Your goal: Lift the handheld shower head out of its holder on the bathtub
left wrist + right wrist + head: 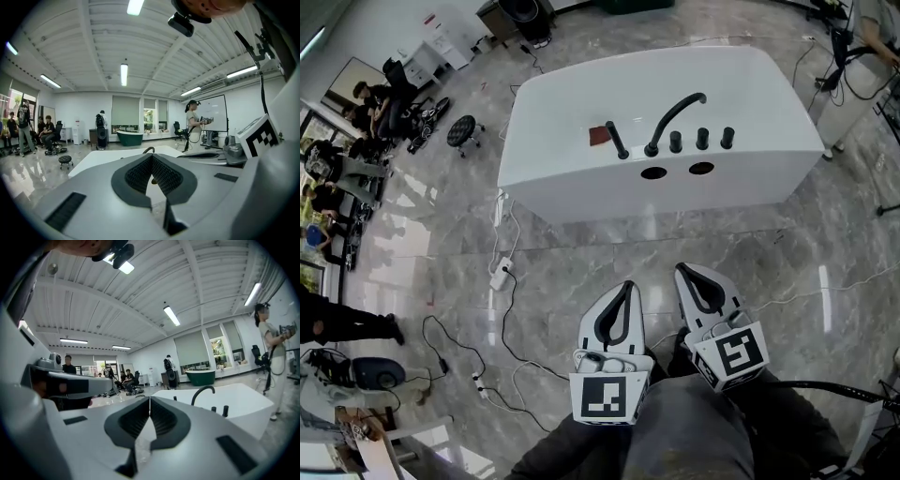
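**Operator:** Where's the thing I'm after?

**Spotter:** The handheld shower head (617,141) sits in its holder on the deck of the white bathtub (581,187), ahead of you. It shows as a short black rod, tilted, just left of the curved black faucet (673,120). Three black knobs (701,139) stand in a row to the faucet's right. A small reddish-brown square (598,134) lies just beside the shower head on its left.

**Operator:** And my grippers?

**Spotter:** Your left gripper (628,284) has its jaws together with nothing between them. Your right gripper (680,269) is the same, closed and empty. You hold them side by side, near each other but not touching. Both are low in front of you over the grey marble floor (609,248) and point toward the tub. Both are well apart from the shower head.

**Operator:** What else is around?

**Spotter:** A white power strip (501,274) with trailing cables lies on the floor near the tub's left corner. A black stool (462,129) stands farther left, and people sit at the room's far left edge.
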